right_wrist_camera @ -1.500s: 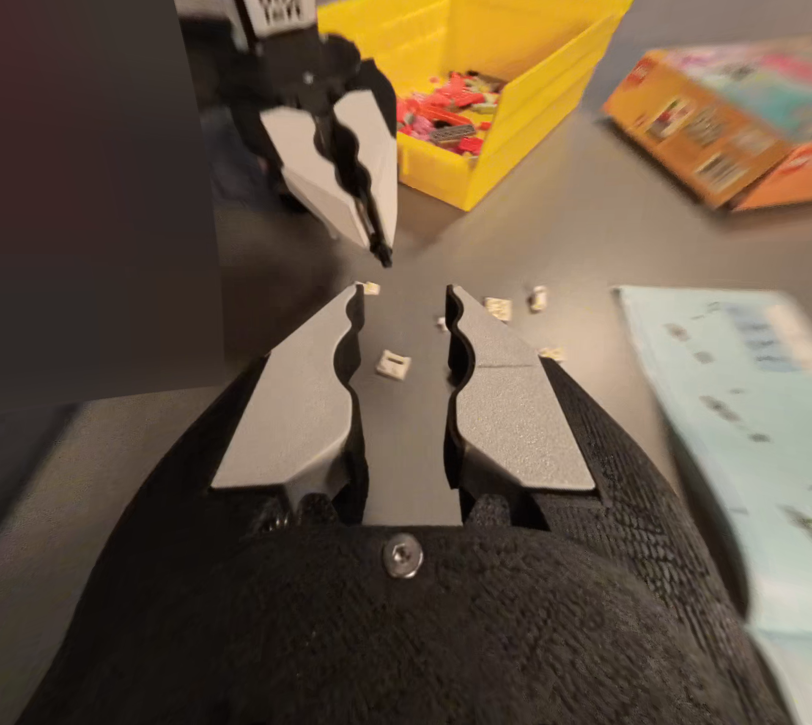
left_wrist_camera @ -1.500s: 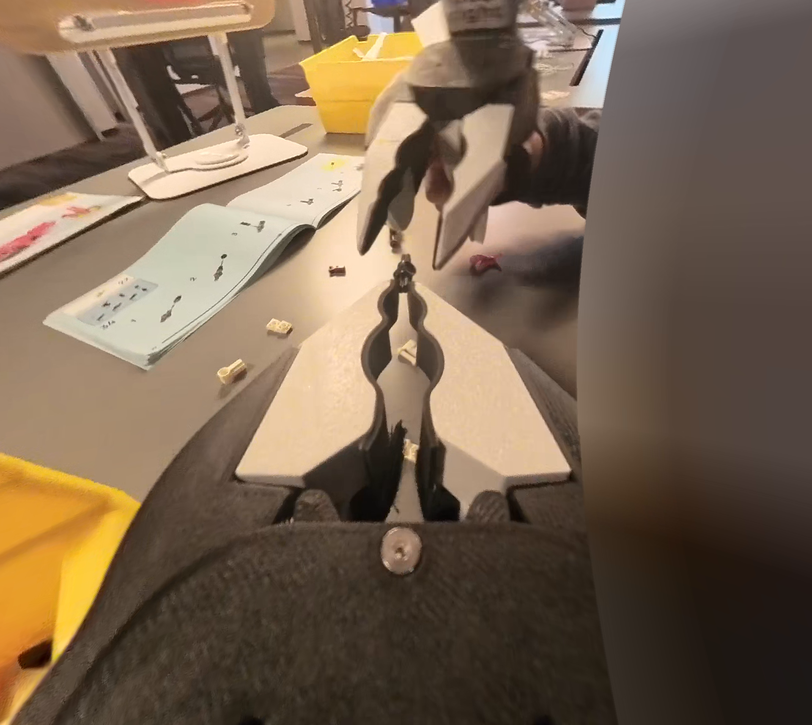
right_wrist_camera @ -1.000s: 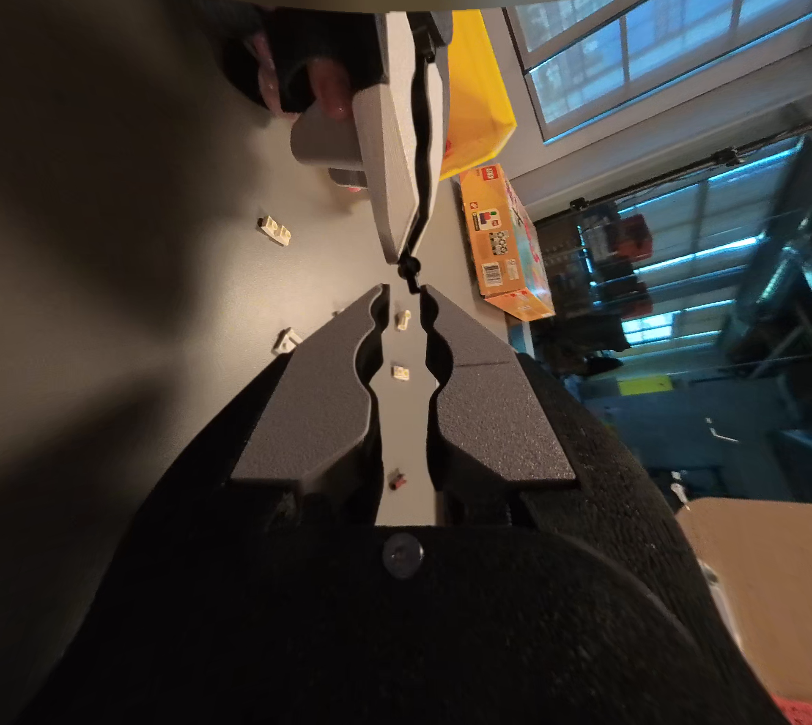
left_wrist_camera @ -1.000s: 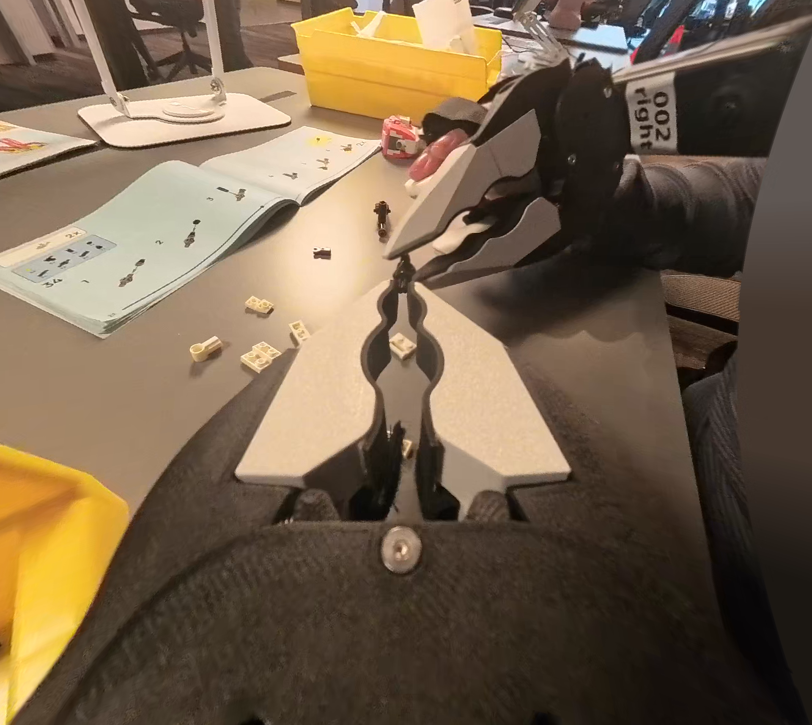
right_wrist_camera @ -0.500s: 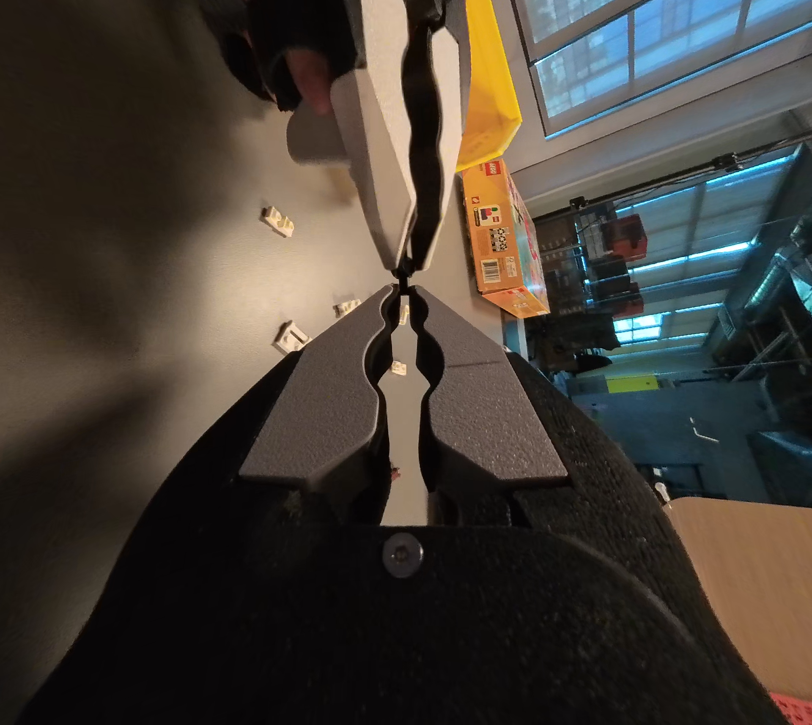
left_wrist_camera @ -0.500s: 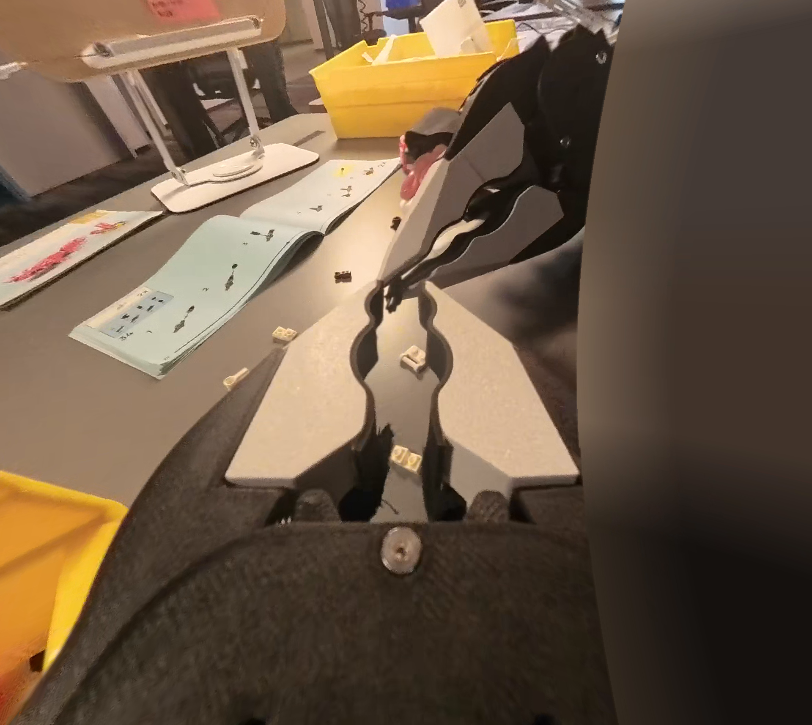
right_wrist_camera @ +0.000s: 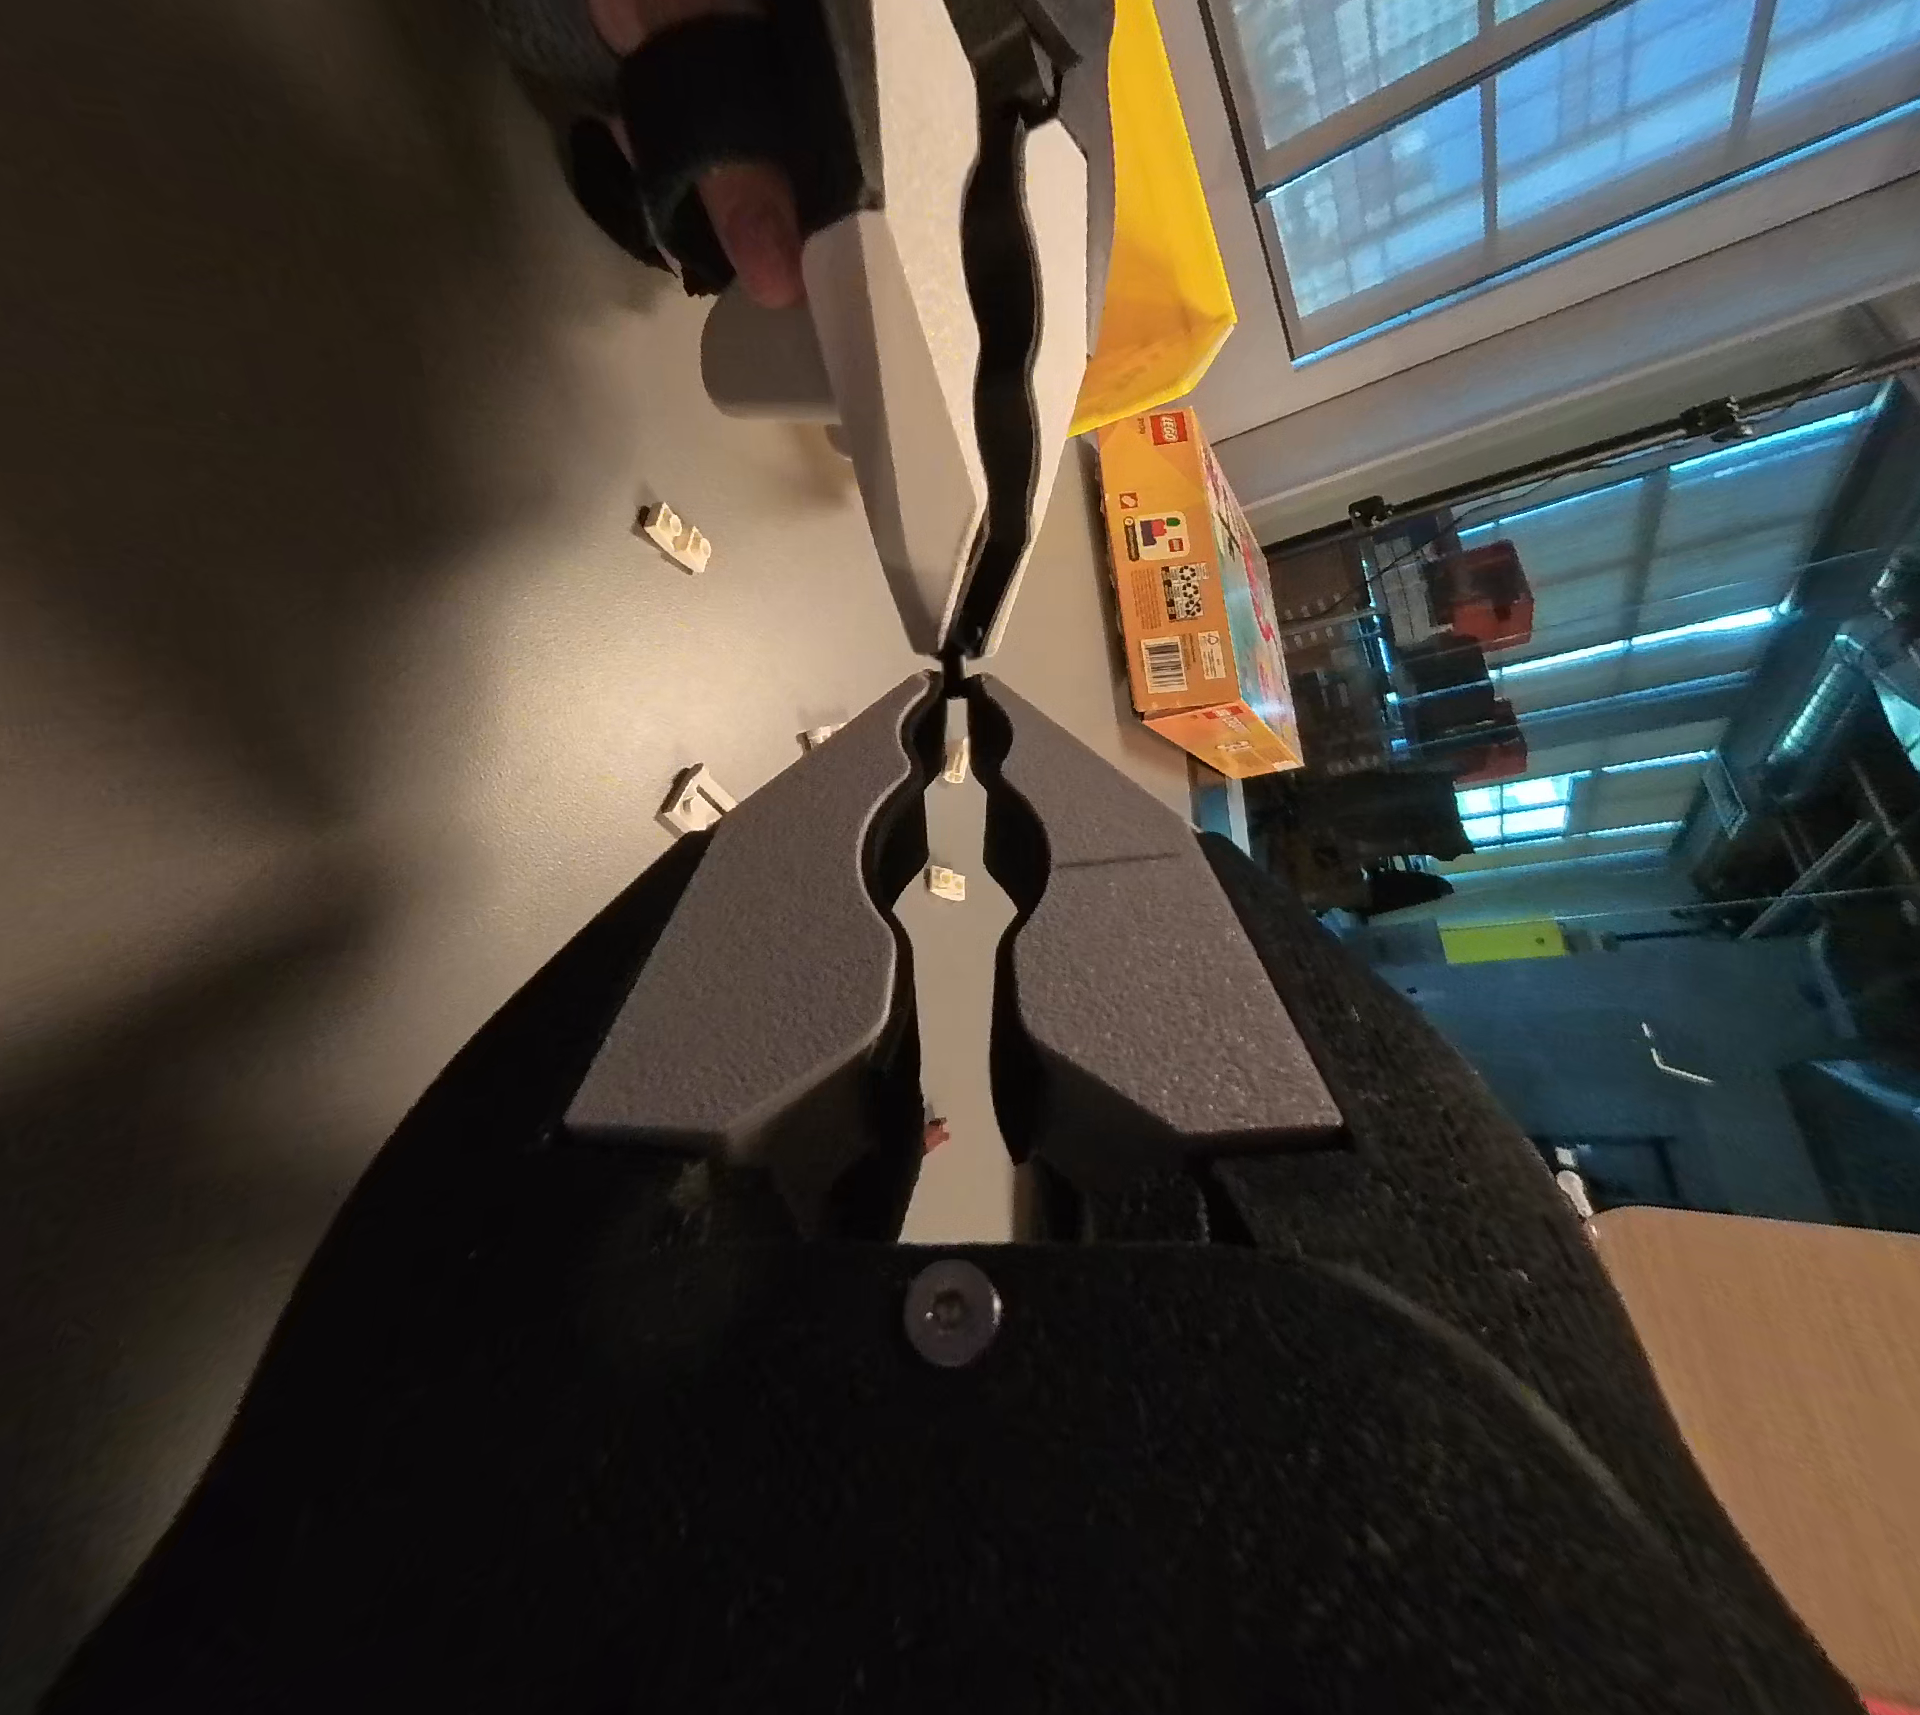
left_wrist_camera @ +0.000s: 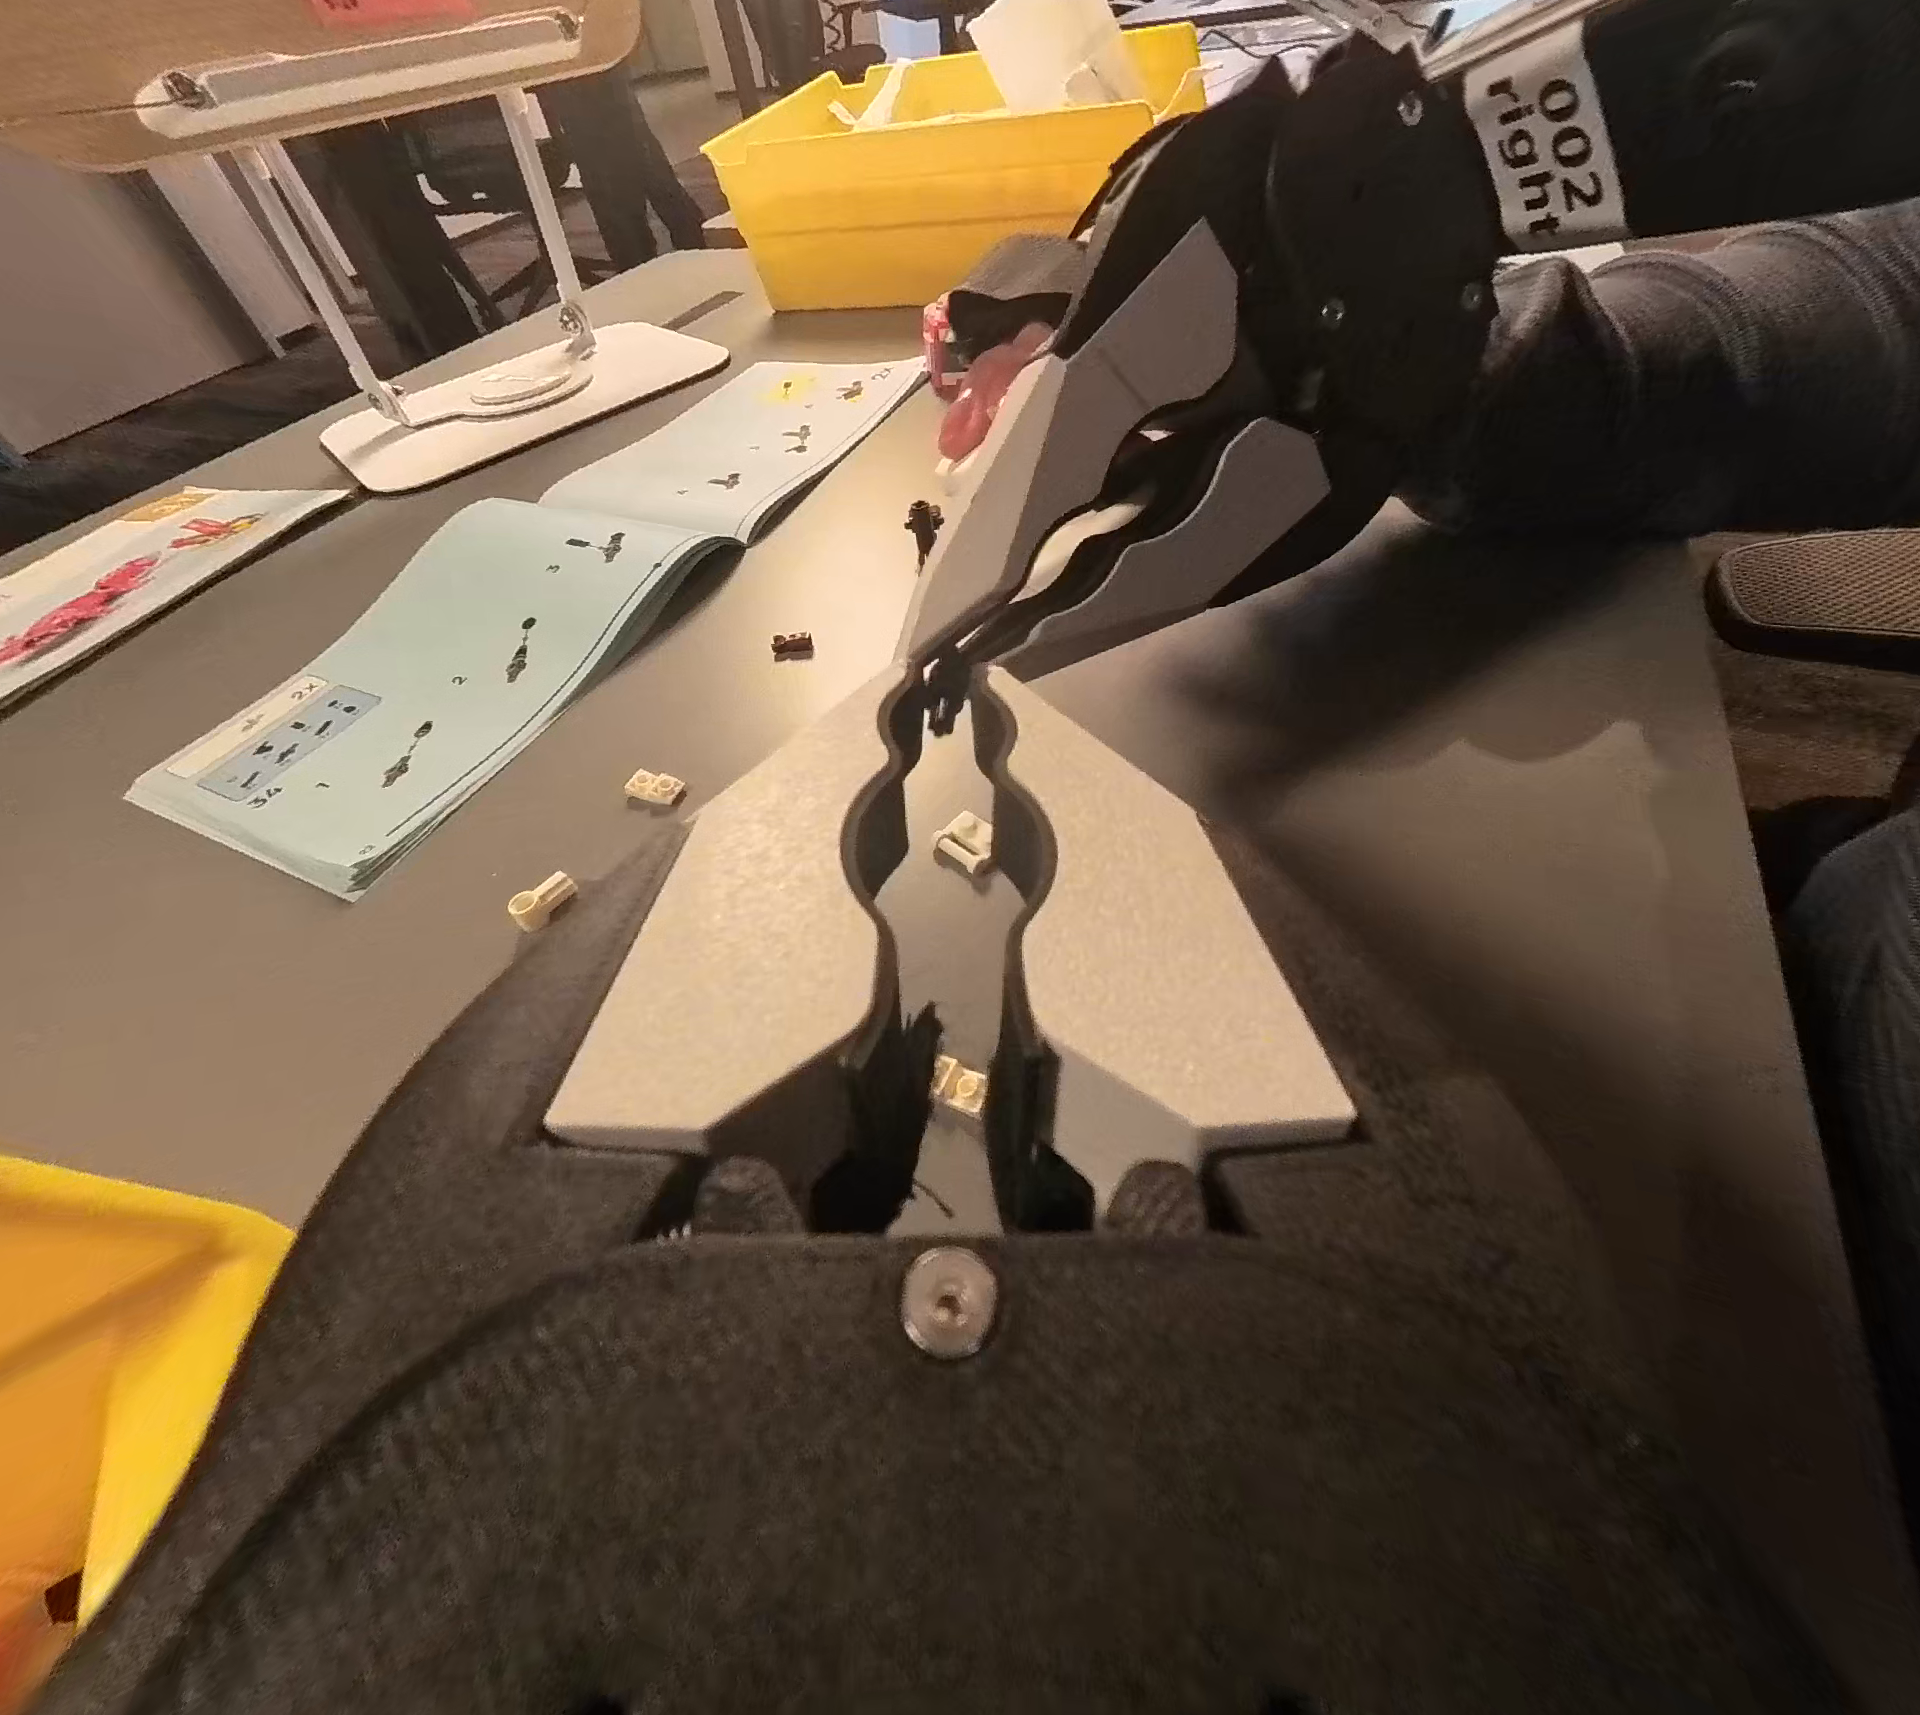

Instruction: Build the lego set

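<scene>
The left gripper [left_wrist_camera: 943, 697] and right gripper [right_wrist_camera: 954, 697] meet tip to tip above the dark counter [left_wrist_camera: 208, 990], with a small black piece [left_wrist_camera: 943, 691] at the meeting point. The right gripper's tips are clamped together on that piece. In the left wrist view the left gripper's tips stand slightly apart, the piece hanging between them with a gap either side. Below, tan bricks [left_wrist_camera: 655, 788] lie on the counter, beside an open light-blue booklet [left_wrist_camera: 499, 626]. A yellow bin [left_wrist_camera: 935, 190] stands beyond the booklet.
</scene>
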The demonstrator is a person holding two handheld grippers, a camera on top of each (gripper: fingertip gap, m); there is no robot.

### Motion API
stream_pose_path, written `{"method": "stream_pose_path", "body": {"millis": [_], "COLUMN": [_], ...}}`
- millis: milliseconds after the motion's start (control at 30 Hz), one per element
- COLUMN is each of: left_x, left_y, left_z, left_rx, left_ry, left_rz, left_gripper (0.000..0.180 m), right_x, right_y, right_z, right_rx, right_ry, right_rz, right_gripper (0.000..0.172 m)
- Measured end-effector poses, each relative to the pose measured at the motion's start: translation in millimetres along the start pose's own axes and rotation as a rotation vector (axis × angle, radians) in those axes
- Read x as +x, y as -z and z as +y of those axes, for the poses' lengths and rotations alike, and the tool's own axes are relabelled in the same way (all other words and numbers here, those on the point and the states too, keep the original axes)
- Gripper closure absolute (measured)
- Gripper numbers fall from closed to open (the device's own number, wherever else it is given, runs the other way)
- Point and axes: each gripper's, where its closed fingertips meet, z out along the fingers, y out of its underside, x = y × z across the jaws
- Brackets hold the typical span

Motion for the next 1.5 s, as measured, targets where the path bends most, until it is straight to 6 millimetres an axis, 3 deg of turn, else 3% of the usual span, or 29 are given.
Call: {"method": "stream_pose_path", "body": {"millis": [400,467,533,700,833,1000,1267,1500], "left_x": [-1,-9,-16,-24,-24,-23,-23,-23], "left_y": [-2,0,2,3,3,3,4,5], "left_z": [2,2,4,6,6,5,4,3], "left_rx": [-0.017,-0.016,-0.022,-0.031,-0.029,-0.028,-0.016,-0.008], "left_ry": [0.045,0.041,0.041,0.061,0.064,0.061,0.061,0.055], "left_rz": [0.022,-0.024,-0.069,-0.111,-0.106,-0.102,-0.102,-0.097], "left_gripper": [0.175,0.175,0.175,0.175,0.175,0.175,0.175,0.175], "right_x": [2,6,6,-13,-30,-33,-20,11], "right_y": [3,8,11,9,2,-3,-5,0], "right_z": [-1,0,11,47,45,46,47,38], "right_rx": [0.026,0.052,0.032,-0.119,-0.153,-0.17,-0.139,-0.038], "right_ry": [-0.033,-0.126,-0.301,-0.605,-0.686,-0.749,-0.753,-0.686], "right_rz": [0.0,-0.026,-0.106,-0.292,-0.386,-0.396,-0.317,-0.147], "right_gripper": [0.165,0.143,0.134,0.137,0.139,0.139,0.142,0.143]}}
